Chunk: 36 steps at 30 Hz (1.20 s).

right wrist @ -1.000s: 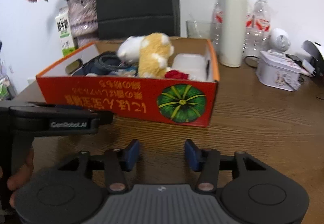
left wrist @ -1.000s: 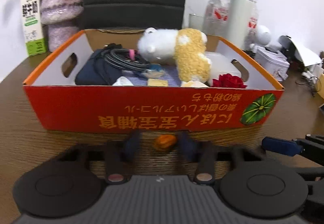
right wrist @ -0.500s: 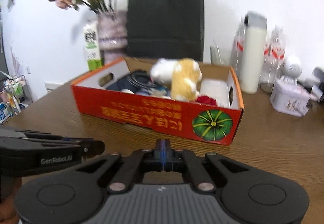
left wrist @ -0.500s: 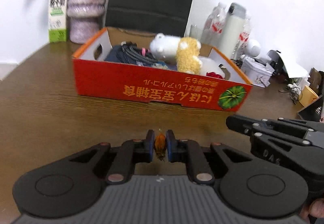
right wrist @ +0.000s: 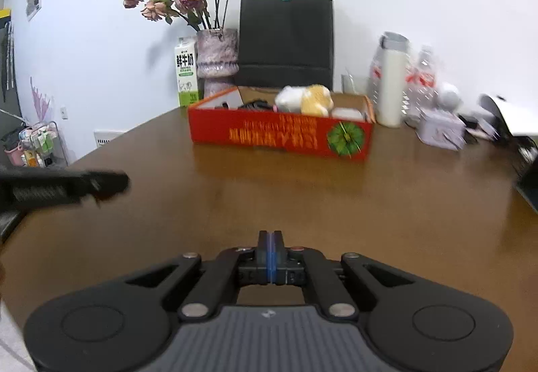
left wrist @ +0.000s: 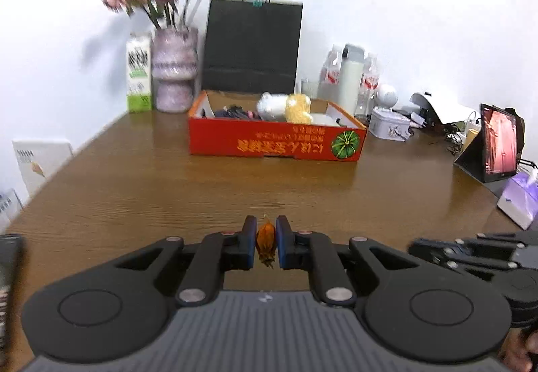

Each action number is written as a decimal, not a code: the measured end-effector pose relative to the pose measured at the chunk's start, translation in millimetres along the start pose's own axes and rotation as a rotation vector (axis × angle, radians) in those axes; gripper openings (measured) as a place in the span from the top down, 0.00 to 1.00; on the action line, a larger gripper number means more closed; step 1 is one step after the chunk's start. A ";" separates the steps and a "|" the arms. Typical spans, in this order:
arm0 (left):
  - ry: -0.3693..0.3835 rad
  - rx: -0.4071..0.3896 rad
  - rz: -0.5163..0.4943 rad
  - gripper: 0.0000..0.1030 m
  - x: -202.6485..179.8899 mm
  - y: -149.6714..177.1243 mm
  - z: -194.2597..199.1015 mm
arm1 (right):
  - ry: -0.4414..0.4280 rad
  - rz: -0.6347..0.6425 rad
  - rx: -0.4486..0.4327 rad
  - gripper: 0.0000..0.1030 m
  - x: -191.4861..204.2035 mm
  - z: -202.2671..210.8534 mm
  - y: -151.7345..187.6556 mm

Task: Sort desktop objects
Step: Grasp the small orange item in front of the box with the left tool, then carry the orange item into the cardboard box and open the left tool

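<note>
My left gripper (left wrist: 266,230) is shut on a small orange-brown object (left wrist: 266,239), pinched between its blue pads above the wooden table (left wrist: 168,190). Far ahead stands the red cardboard box (left wrist: 275,141) holding a white and yellow plush toy (left wrist: 285,106), dark cables and other items. My right gripper (right wrist: 270,242) is shut with nothing between its pads, well back from the red box (right wrist: 279,133). The right gripper (left wrist: 470,254) shows at the lower right of the left wrist view. The left gripper (right wrist: 60,185) shows blurred at the left of the right wrist view.
Behind the box stand a vase of dried flowers (right wrist: 215,59), a milk carton (right wrist: 186,72), a black paper bag (right wrist: 285,39), a white thermos (right wrist: 390,86) and water bottles. A tin (left wrist: 390,126), a tablet on a stand (left wrist: 497,146) and cables sit at the right.
Both grippers have pulled far back from the red box. The left closed on the small orange object and lifted it. The right gripper closed empty.
</note>
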<state>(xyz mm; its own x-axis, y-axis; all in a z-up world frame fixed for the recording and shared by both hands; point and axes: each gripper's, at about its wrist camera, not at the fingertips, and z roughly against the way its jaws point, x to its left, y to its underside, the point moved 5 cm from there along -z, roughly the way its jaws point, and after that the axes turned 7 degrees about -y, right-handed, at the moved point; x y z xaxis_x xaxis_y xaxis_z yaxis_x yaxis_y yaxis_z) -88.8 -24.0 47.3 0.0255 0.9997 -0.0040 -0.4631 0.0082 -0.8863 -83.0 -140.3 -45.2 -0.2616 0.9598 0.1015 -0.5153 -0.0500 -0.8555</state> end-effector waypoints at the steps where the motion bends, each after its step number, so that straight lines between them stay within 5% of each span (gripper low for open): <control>1: -0.004 -0.011 -0.005 0.88 3.3 2.7 10.9 | 0.010 0.017 -0.008 1.00 3.9 10.2 9.3; 9: 0.022 -0.036 -0.007 0.88 -1.1 10.2 46.4 | 0.028 0.117 -0.039 1.00 31.6 50.5 28.0; 23: -0.010 -0.001 0.018 0.87 13.3 1.2 5.0 | 0.056 0.137 -0.157 1.00 21.2 37.8 -30.9; 29: 0.021 -0.087 -0.023 0.87 20.4 -57.6 -34.3 | 0.053 0.131 -0.206 1.00 -5.9 7.3 -92.7; 36: 0.117 0.018 0.027 0.88 32.7 -162.7 -146.3 | 0.000 0.013 -0.157 1.00 -64.4 -74.4 -189.7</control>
<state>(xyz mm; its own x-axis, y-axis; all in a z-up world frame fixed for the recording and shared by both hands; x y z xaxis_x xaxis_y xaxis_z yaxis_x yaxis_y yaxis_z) 117.0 3.8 123.6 0.1153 0.9899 -0.0828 -0.4812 -0.0173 -0.8765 92.3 -172.1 72.8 -0.2676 0.9593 0.0905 -0.3784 -0.0182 -0.9255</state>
